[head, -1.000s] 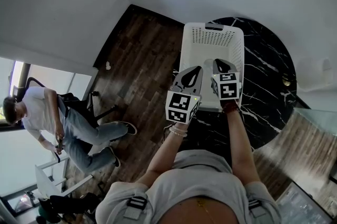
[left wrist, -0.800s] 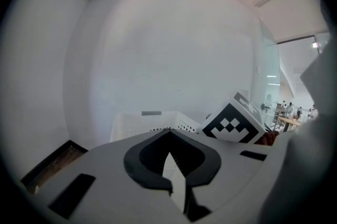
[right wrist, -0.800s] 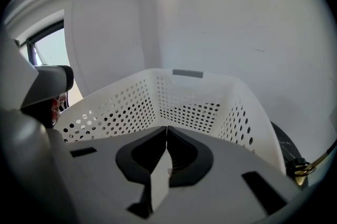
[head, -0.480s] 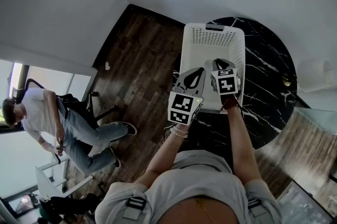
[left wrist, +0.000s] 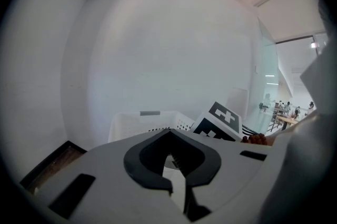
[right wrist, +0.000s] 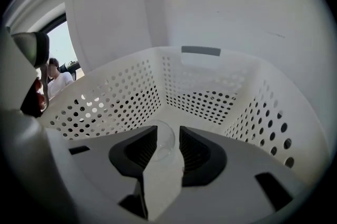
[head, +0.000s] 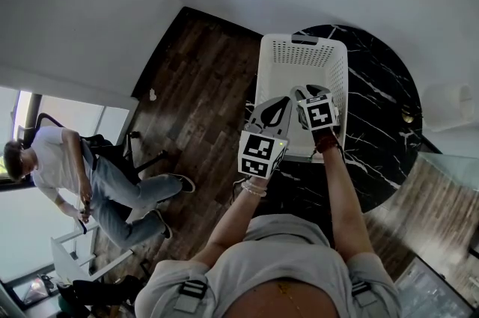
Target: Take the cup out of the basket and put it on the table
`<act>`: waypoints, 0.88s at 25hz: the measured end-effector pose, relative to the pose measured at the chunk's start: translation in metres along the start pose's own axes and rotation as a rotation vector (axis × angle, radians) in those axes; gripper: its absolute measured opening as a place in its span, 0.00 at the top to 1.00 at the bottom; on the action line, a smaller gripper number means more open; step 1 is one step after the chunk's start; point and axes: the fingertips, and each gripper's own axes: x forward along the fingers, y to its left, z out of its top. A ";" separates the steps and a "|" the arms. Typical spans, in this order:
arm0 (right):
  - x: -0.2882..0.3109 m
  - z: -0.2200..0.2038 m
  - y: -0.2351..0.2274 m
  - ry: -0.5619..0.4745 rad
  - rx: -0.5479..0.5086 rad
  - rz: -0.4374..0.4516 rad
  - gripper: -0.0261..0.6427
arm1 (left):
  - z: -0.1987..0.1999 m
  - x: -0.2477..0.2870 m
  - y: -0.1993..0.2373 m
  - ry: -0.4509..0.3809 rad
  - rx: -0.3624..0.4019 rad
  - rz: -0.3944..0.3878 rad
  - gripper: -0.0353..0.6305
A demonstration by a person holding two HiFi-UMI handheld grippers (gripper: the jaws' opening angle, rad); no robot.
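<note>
Inside basket (head: 299,54) at 12 o'clock on tabletop (head: 374,99), cup (right wrist: 160,146) sits unlifted between right gripper (right wrist: 167,129) fingers, just opened, not gripping. Left gripper (left wrist: 168,133) fingers closed, empty. Grasp, lift and placing remain.

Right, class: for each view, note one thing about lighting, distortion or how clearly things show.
Head view: strong fisheye bends the walls. Left gripper view: dark round vignette, bright glazing at right. Right gripper view: the clear cup barely shows against the white basket.

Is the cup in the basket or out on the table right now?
In the basket: the clear cup sits low between its perforated white walls.
</note>
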 end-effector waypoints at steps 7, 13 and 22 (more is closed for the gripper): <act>0.011 -0.006 0.000 0.076 -0.021 0.023 0.78 | 0.000 0.000 0.001 0.005 -0.002 0.002 0.94; 0.020 -0.007 -0.001 0.161 -0.052 0.054 0.77 | 0.002 0.000 0.001 0.003 -0.003 0.003 0.94; 0.034 -0.015 -0.004 0.248 -0.054 0.079 0.77 | 0.001 0.001 0.001 0.008 0.002 0.004 0.94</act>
